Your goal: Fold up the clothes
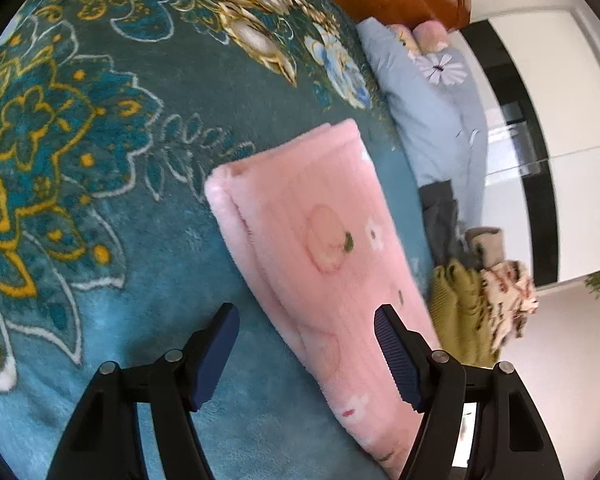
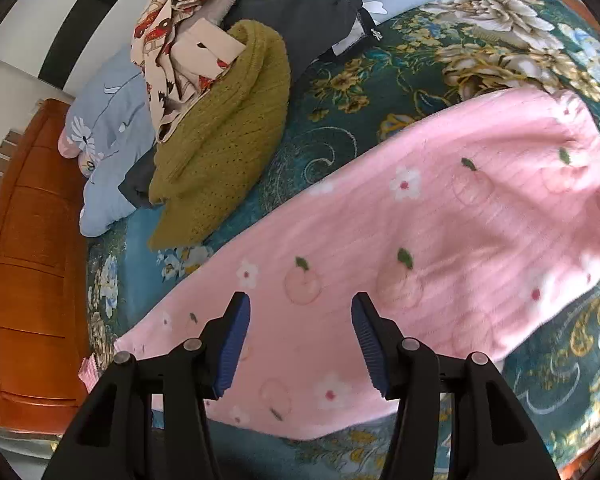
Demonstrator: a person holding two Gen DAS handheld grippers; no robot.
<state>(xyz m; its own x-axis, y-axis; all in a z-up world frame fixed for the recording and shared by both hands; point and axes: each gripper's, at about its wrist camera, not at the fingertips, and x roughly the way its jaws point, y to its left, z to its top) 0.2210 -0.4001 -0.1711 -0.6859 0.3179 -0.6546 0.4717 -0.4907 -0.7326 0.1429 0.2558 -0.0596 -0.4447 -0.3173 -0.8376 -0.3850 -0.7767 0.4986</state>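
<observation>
Already the pink fleece garment (image 2: pixel 420 240) is lying folded into a long strip mid-bed; both the left gripper (image 1: pixel 306 354) and right gripper (image 2: pixel 300 344) are hovering apart, empty, while the unfolded pile (image 2: pixel 220 112) is waiting near the headboard edge.

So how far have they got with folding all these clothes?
Partly there. The pink fleece garment lies on the teal bedspread, already folded into a long strip with layered edges. Nothing is in hand: the left gripper and right gripper hang open above it. Left to do: probably folding it shorter, then the heap of the mustard knit, patterned cloth and dark garment.
</observation>
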